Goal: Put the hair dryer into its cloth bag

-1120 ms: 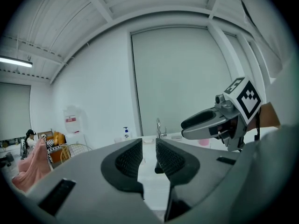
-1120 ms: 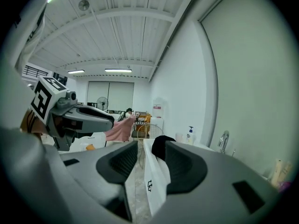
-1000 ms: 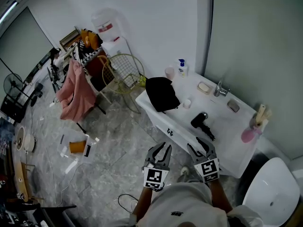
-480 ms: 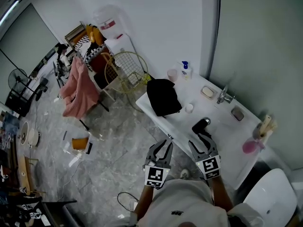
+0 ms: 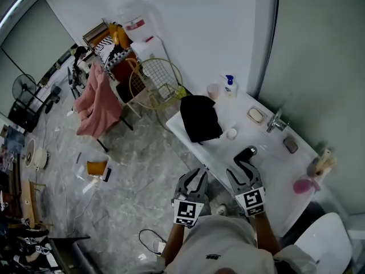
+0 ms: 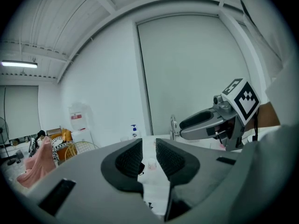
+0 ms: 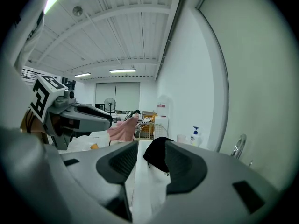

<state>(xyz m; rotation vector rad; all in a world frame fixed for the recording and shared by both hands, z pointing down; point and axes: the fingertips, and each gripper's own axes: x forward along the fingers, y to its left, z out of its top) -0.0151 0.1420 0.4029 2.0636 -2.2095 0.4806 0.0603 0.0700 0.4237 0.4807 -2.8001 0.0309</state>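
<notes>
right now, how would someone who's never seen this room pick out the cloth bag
Find the long white counter against the wall, the one with the tap. The cloth bag lies at the counter's end away from the tap, near the pump bottle. It is the only soft, crumpled black heap there; the hair dryer is black too, but hard and smaller.

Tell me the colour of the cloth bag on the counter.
Black cloth bag; head view shows it best.
</notes>
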